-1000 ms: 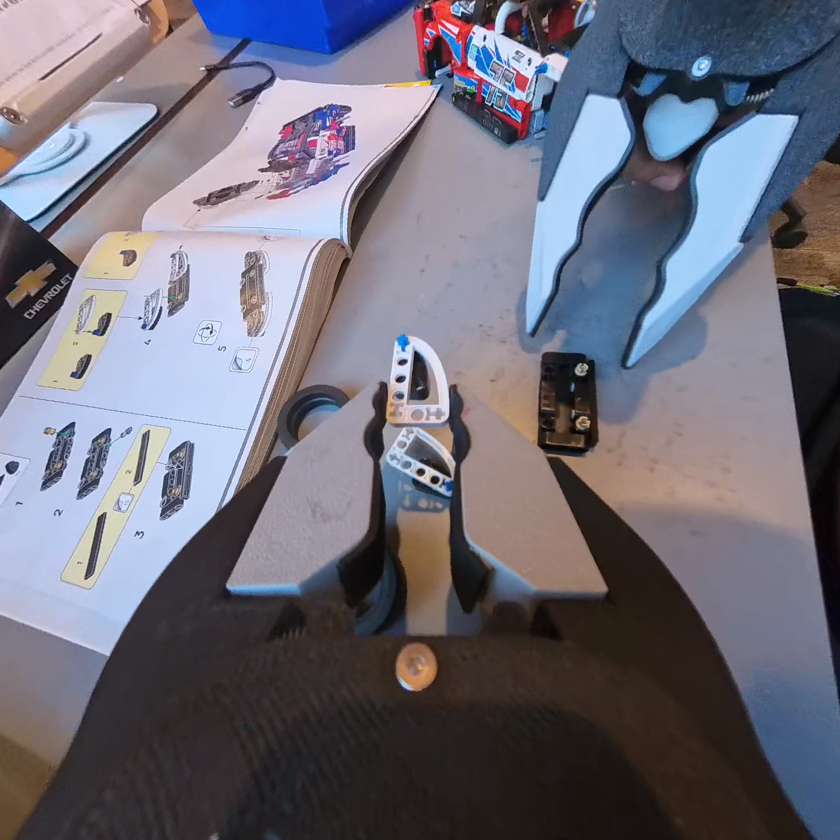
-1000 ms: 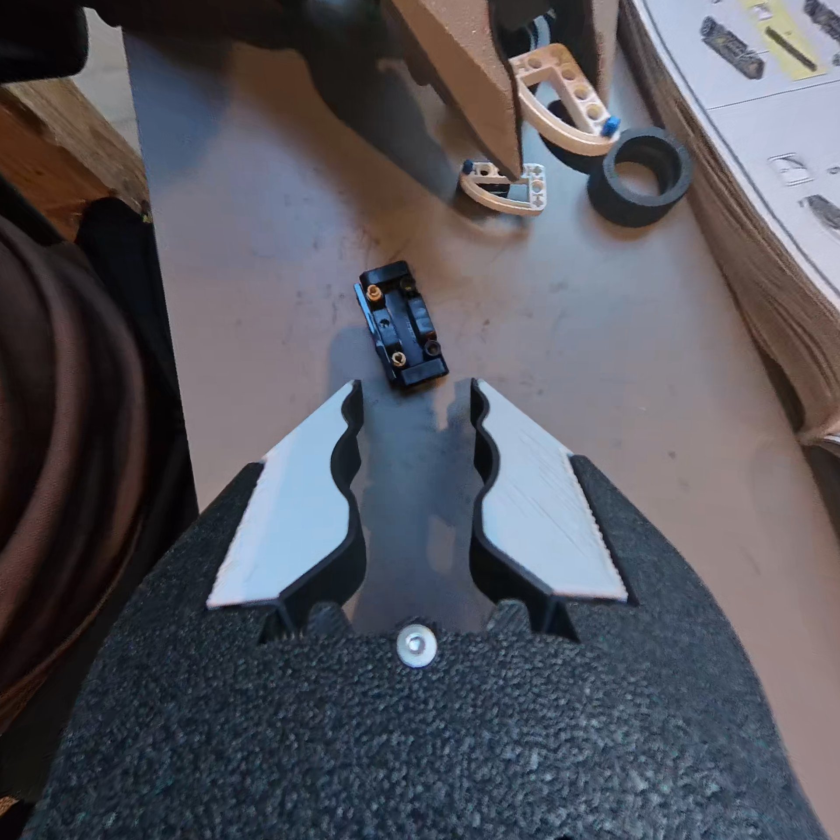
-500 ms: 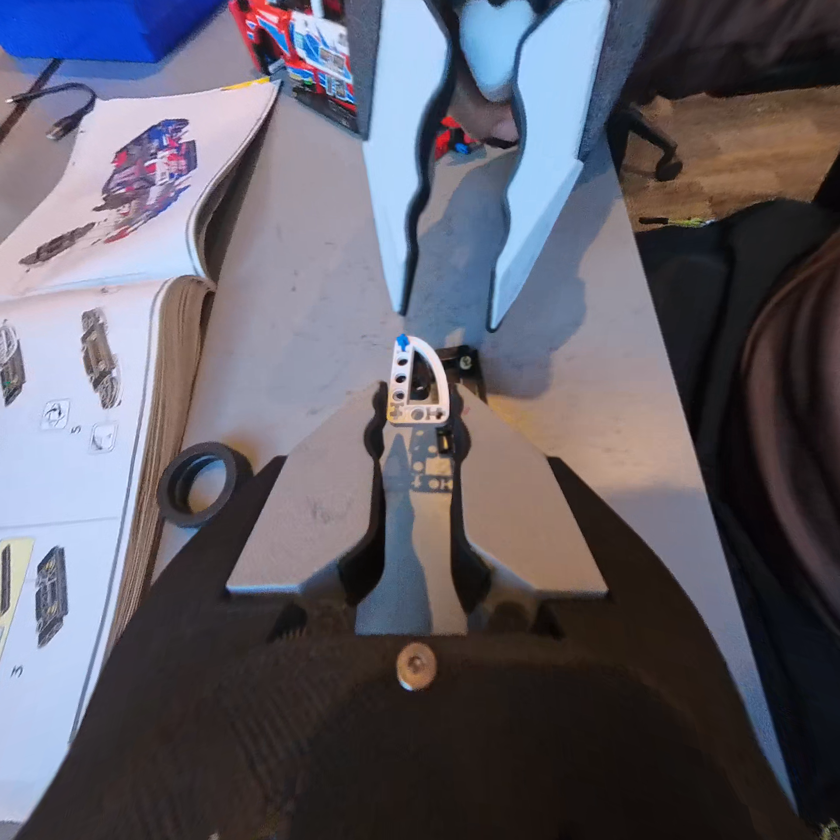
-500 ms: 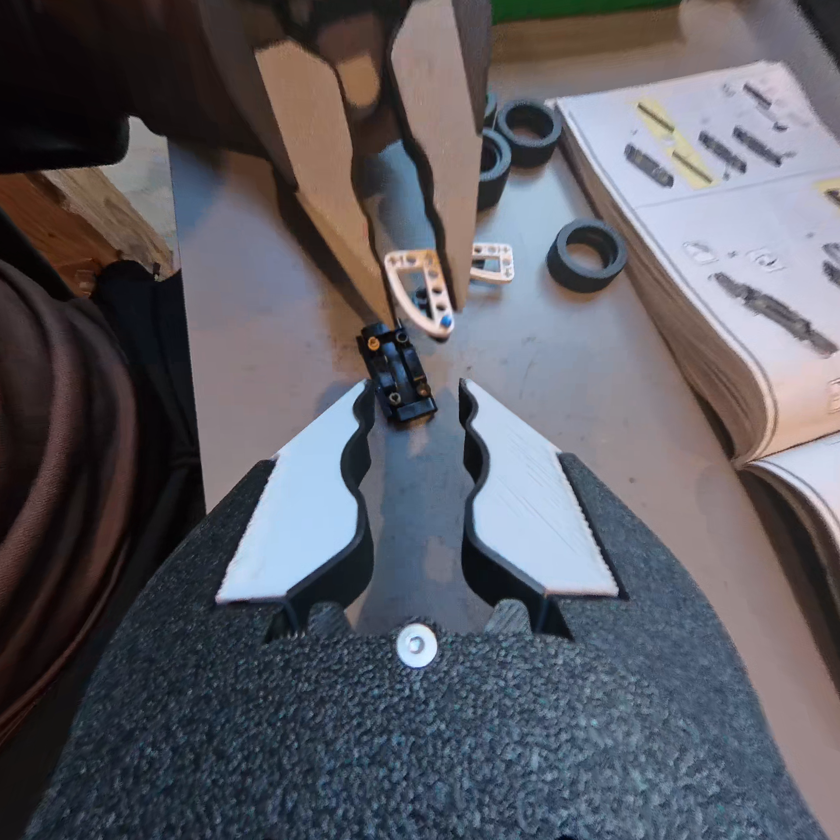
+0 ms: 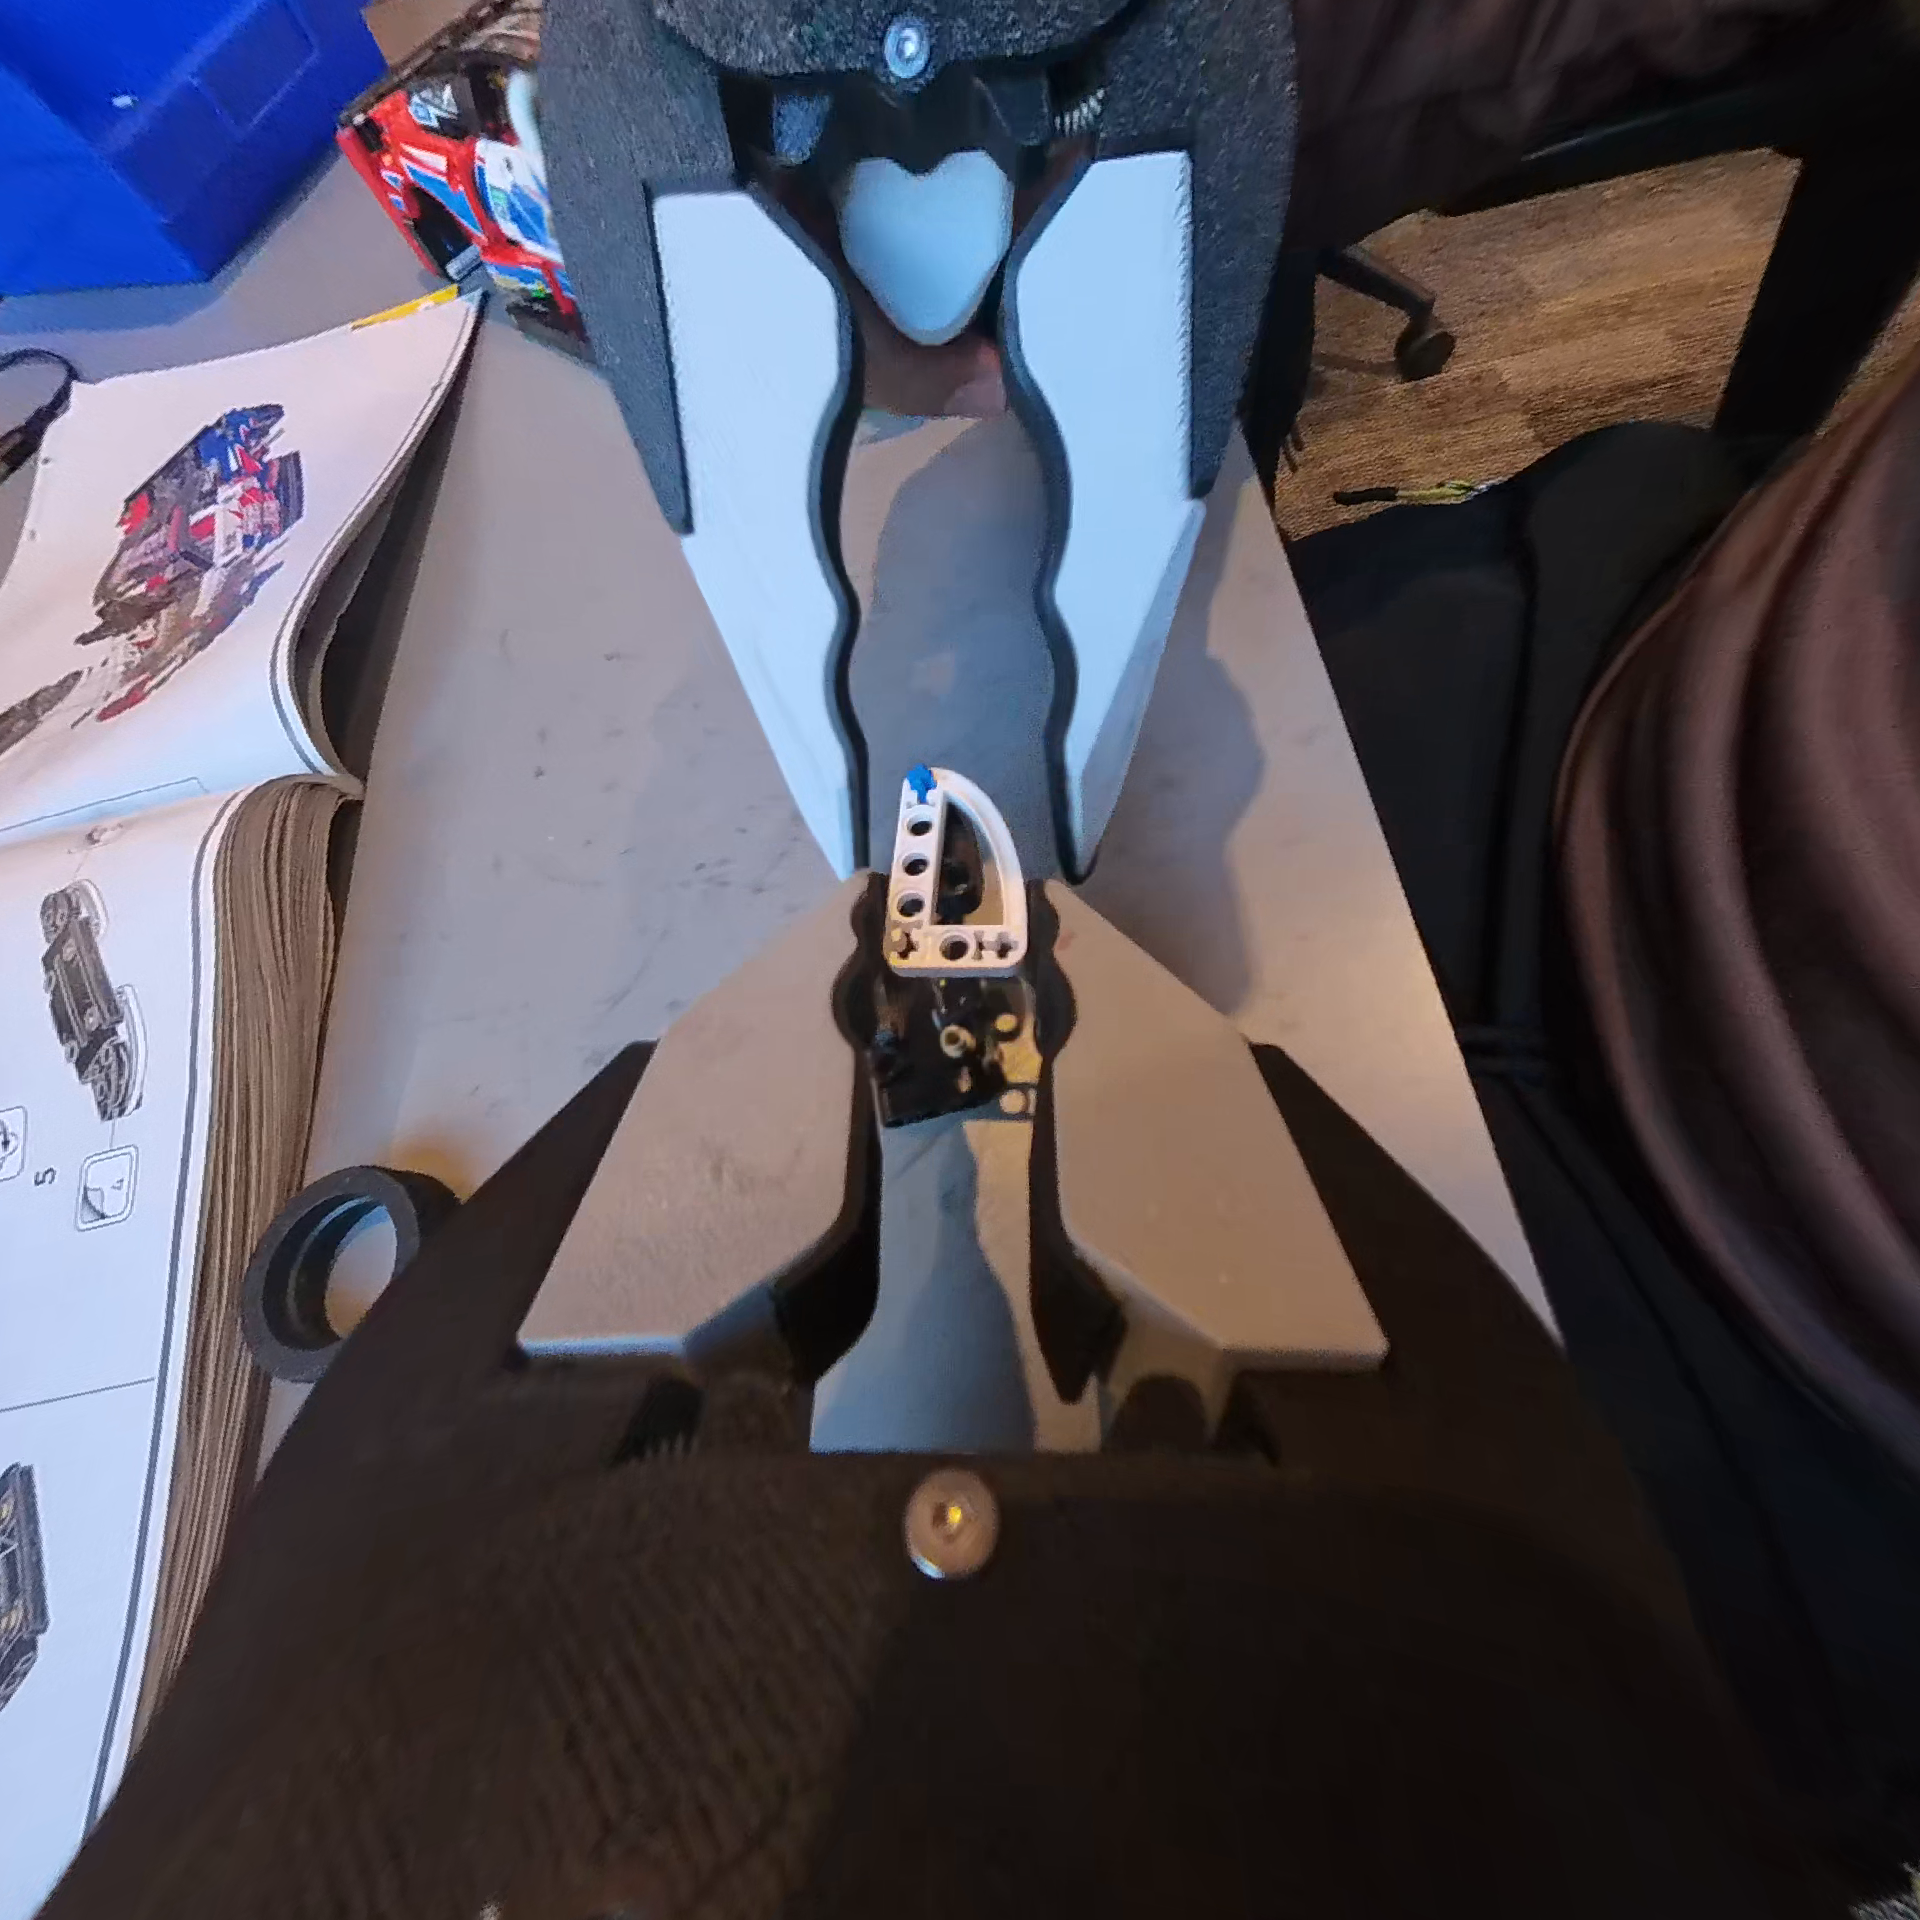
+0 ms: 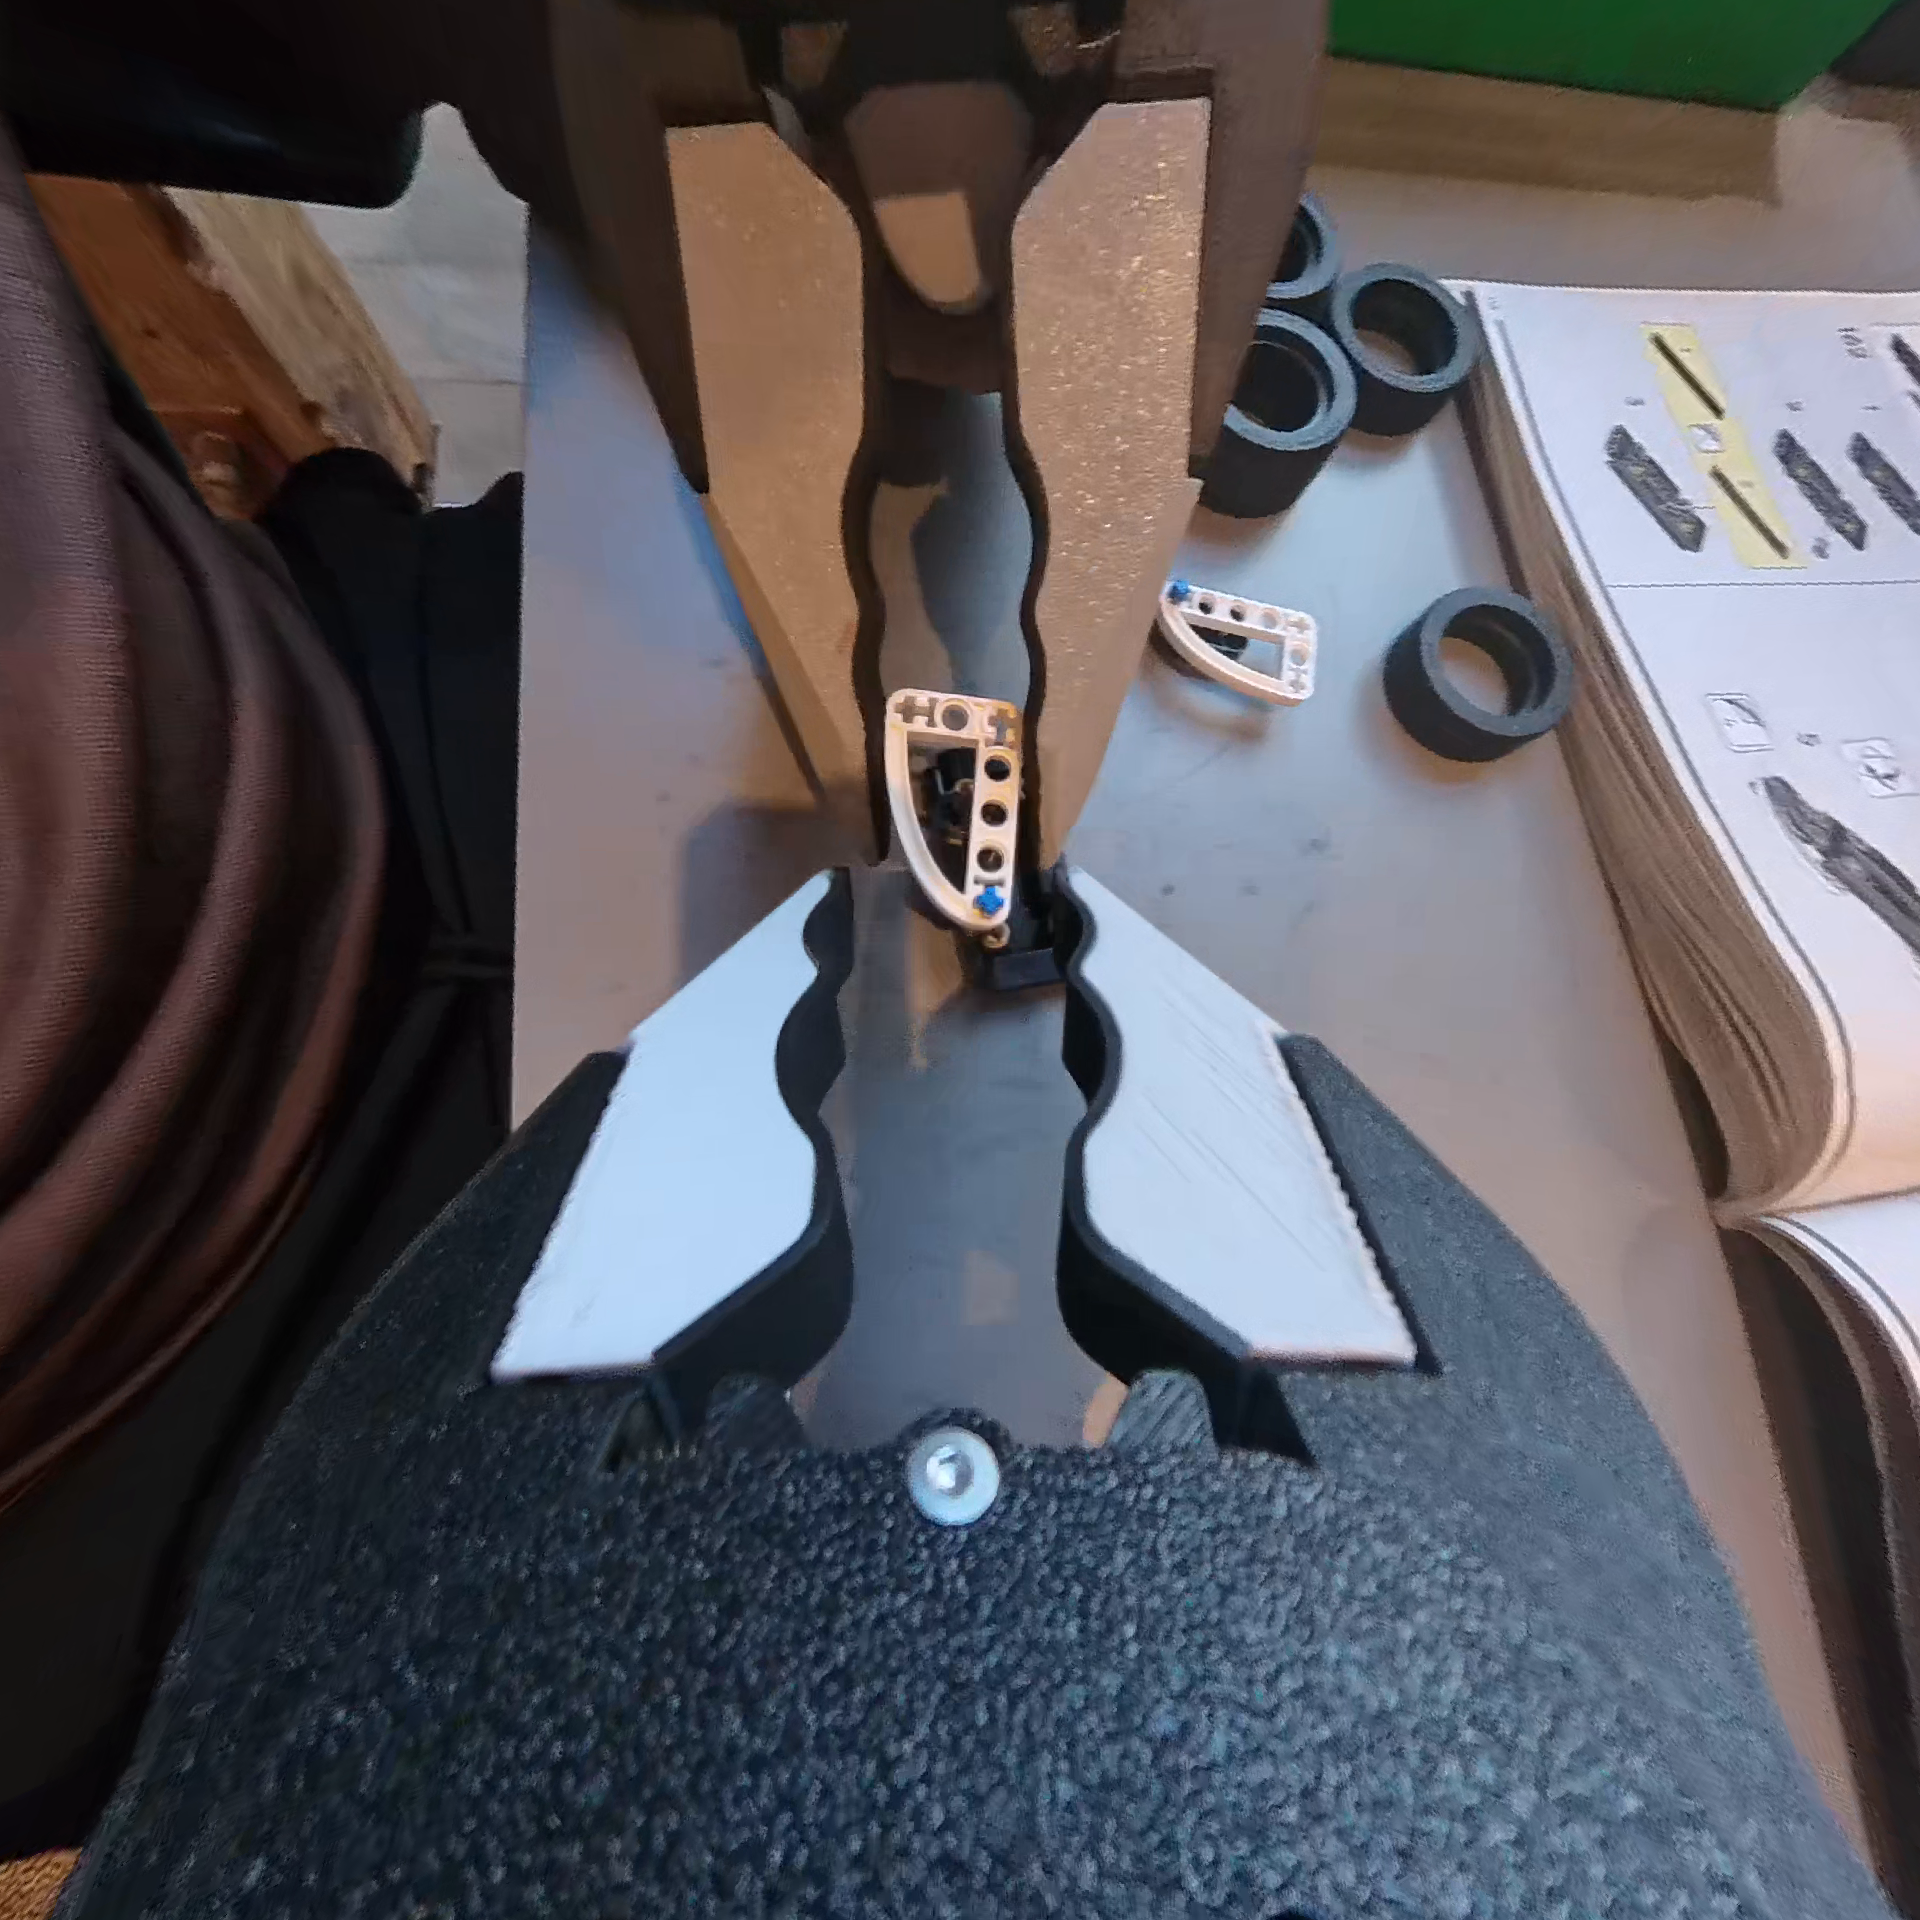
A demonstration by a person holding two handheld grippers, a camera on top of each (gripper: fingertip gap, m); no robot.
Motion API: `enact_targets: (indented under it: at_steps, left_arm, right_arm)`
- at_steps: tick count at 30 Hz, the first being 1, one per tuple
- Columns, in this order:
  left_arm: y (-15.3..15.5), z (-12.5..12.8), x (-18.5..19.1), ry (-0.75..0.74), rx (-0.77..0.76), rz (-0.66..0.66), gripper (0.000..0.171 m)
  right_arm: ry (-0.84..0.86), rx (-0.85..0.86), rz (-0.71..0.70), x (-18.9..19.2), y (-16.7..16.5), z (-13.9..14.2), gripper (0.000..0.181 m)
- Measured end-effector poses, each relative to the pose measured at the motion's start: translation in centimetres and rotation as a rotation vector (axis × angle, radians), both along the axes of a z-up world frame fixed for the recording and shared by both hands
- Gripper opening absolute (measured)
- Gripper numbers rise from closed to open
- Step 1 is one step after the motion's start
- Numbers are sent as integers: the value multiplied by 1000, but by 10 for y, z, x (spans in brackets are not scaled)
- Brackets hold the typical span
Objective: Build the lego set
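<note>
My left gripper [image 5: 951, 909] pinches a white curved lego panel [image 5: 956, 894] by its base; the blue pin [image 5: 918, 779] end points forward toward my right gripper [image 6: 956, 883]. Right jaws stand at a moderate gap, gripping nothing, tips facing the left tips almost nose to nose. The black lego assembly [image 5: 951, 1049] lies on the grey table [image 5: 582, 748] under the panel, between both sets of tips; contact with the panel not resolvable. A second white panel [image 6: 1242, 639] lies beyond my right gripper, to its right, with a black tyre [image 6: 1475, 675] further right, beside the open instruction book [image 6: 1704, 582].
</note>
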State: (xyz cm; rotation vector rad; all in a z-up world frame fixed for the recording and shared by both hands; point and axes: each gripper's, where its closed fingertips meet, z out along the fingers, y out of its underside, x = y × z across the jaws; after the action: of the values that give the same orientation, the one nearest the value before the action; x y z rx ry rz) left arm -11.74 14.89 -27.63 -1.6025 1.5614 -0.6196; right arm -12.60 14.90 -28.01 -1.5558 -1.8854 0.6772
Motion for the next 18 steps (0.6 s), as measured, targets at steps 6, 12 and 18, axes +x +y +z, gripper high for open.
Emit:
enact_targets:
  at_steps: [6,12,18]
  left_arm:
    - [-7,-6,3,25,-2,-38,24]
    - [-1,-4,3,9,-13,-1,24]
    - [30,-7,-15,28,-13,158,24]
  right_arm:
    - [7,-40,24,3,-2,-5,25]
    - [38,-111,0,5,2,-3,15]
    - [37,-64,-154,14,34,1,9]
